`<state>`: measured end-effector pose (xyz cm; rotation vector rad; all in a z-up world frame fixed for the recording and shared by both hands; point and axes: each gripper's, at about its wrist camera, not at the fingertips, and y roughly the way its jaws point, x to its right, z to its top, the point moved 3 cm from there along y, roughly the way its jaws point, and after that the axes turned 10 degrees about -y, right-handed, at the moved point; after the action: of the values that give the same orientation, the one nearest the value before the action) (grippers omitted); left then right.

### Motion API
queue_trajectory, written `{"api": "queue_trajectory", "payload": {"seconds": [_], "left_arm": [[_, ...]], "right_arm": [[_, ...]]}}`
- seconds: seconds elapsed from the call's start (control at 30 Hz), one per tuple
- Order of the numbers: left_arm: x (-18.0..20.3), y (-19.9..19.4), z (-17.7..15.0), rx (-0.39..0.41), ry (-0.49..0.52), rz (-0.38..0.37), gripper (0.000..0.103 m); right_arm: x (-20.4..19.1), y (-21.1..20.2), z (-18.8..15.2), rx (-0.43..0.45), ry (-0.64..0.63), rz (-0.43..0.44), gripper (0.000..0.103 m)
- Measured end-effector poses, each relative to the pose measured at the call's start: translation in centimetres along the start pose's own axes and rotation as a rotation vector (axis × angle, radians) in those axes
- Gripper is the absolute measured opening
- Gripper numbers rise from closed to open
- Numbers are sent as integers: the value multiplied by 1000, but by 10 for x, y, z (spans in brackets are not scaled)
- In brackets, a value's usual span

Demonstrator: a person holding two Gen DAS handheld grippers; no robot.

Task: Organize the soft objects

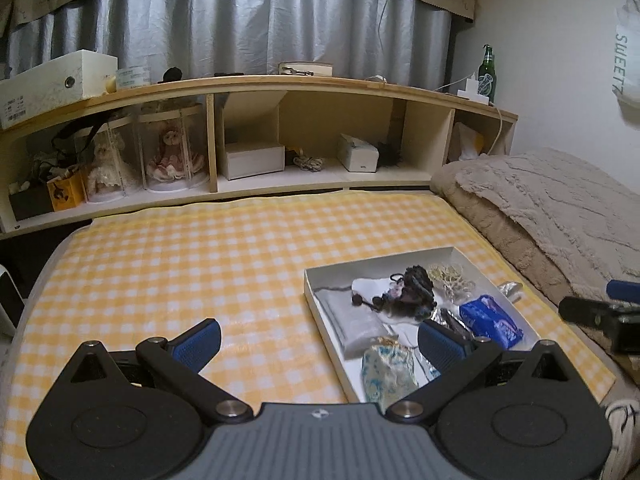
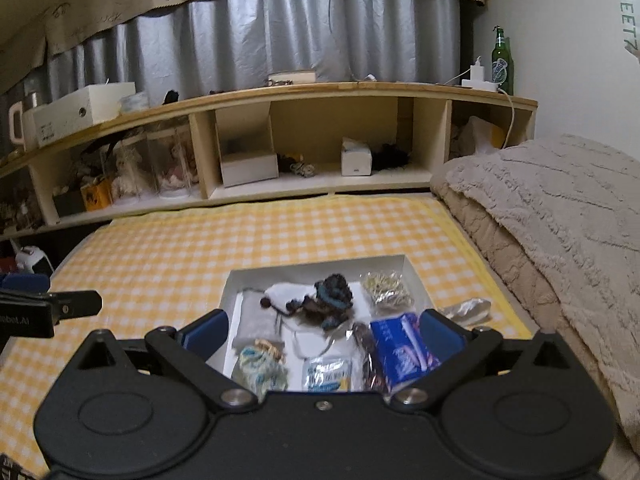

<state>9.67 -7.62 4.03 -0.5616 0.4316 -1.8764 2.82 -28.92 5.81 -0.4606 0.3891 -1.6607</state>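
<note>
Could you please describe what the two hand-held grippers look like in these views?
Both match. The left hand-held gripper has a black body with two round housings, black linkage arms with silver pivot pins, blue ribbed finger pads and a grey ridged centre plate. The right hand-held gripper looks alike, but with a black centre.

left gripper (image 1: 318, 344): black linkage arms, silver pivot screws, round black hubs, ribbed grey centre plate with a small emblem, ribbed blue pads (image 1: 198, 342). right gripper (image 2: 322, 334): same black linkages and silver screws, plain black centre plate with one screw, smooth blue pads (image 2: 442, 334). white lettering was visible on the left unit's side.
</note>
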Motion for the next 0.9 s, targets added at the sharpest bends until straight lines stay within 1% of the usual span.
{"api": "queue_trajectory", "payload": {"seconds": [0.07, 0.2, 0.33, 0.5, 0.63, 0.9], "left_arm": [[-2, -3, -9, -2, 4, 9, 103], [-6, -8, -24, -8, 19, 27, 103], [-12, -13, -33, 0, 11, 58, 103], [-17, -18, -39, 8, -1, 69, 103], [-19, -19, -48, 17, 7, 79, 103], [-23, -16, -58, 17, -10, 83, 103]], "right_arm": [[-2, -6, -6, 20, 15, -25, 103], [-13, -14, -16, 20, -11, -41, 103], [-22, -17, -28, 19, -21, -65, 103], [-33, -10, -46, -30, -24, -65, 103], [-39, -11, -49, -21, -52, -105, 103], [-47, -12, -57, -6, -85, -128, 103]]}}
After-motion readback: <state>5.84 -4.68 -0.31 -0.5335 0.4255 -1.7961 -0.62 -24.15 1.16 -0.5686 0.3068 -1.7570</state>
